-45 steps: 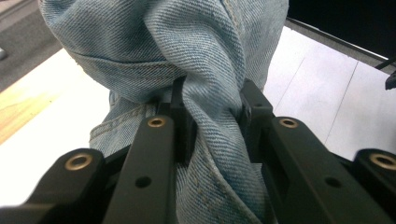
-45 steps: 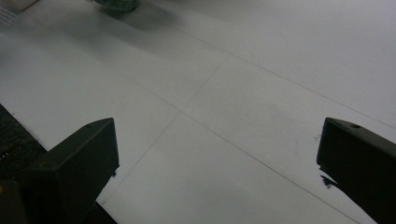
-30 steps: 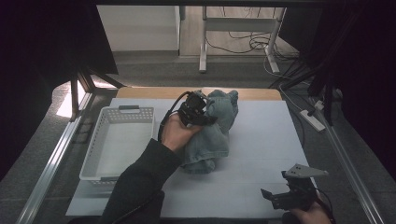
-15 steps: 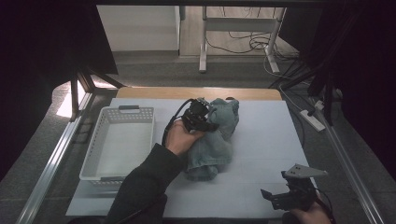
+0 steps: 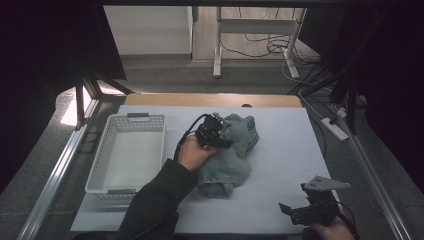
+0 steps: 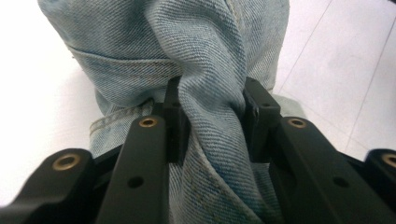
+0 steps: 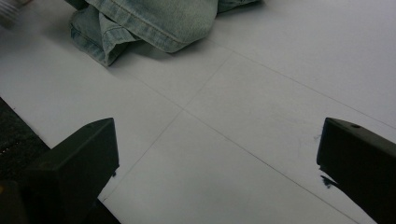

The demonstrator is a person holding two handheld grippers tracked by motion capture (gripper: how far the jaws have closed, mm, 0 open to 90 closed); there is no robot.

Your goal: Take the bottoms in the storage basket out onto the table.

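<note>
A pair of light blue jeans point(image 5: 235, 160) lies bunched in the middle of the white table. My left gripper point(image 5: 224, 141) sits on top of the heap, held by a hand in a dark sleeve. In the left gripper view a thick fold of the jeans point(image 6: 210, 56) stands between its pads point(image 6: 176, 121) and touches both. My left gripper point(image 6: 210, 100) has just been opening a little, with the fold still between the jaws. My right gripper point(image 5: 294, 212) rests near the front right edge. Its jaws stand wide apart over bare table point(image 7: 217, 149), and the jeans point(image 7: 154, 18) lie beyond them.
A white plastic basket point(image 5: 106, 131) stands at the left of the table beside the jeans. The white table cover point(image 5: 290, 140) has bare room to the right. Metal rails run along both sides, and cables and a power strip point(image 5: 332, 127) lie off the right edge.
The left hand has sunk toward the table with the jeans, which now lie lower and flatter. The right gripper has stayed in place.
</note>
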